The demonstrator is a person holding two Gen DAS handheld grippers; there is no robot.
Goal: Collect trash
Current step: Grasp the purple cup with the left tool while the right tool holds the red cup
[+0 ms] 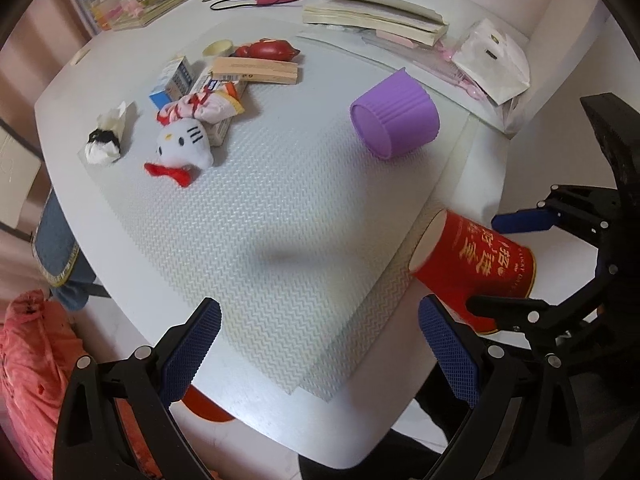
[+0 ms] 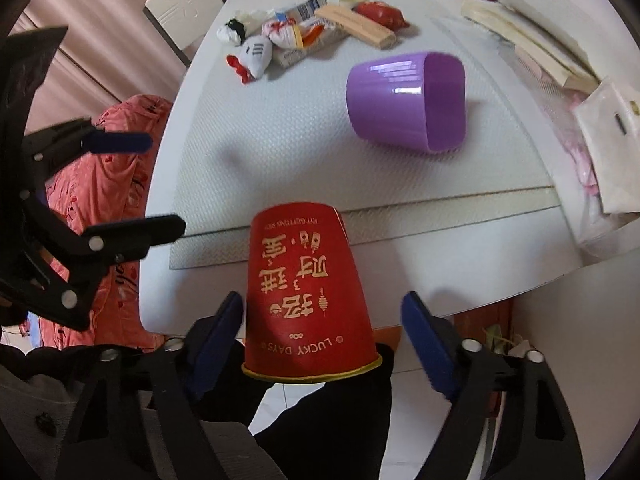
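Trash on this round white table (image 1: 120, 76) is the job, and the piece in hand is the red paper cup (image 2: 308, 300), lying on its side at the table's near edge with its rim hanging past it, toward the person. It sits between the spread fingers of the right gripper (image 2: 322, 320); the left pad looks to be touching the cup wall, the right pad stands clear, so I judge the grasp not yet made. The next move calls for a gentle squeeze, since thin paper will likely crumple or squirt out.

Taking that cup as the landmark: beneath its mouth end lies the grey mat (image 1: 280, 200), embossed in a zigzag weave. Beyond the cup rests a purple plastic bin (image 2: 404, 104), glossy inside, ribbed outside, tipped over with its mouth facing right. Beside the cup hovers the left gripper (image 1: 320, 344), jaws wide apart and empty, its blue pads (image 1: 192, 352) knurled. Farthest off, across the mat, a heap: a soft Hello Kitty plush (image 1: 184, 144), a wooden block (image 1: 256, 70), small cartons (image 1: 172, 80), and a crumpled tissue (image 1: 106, 136).
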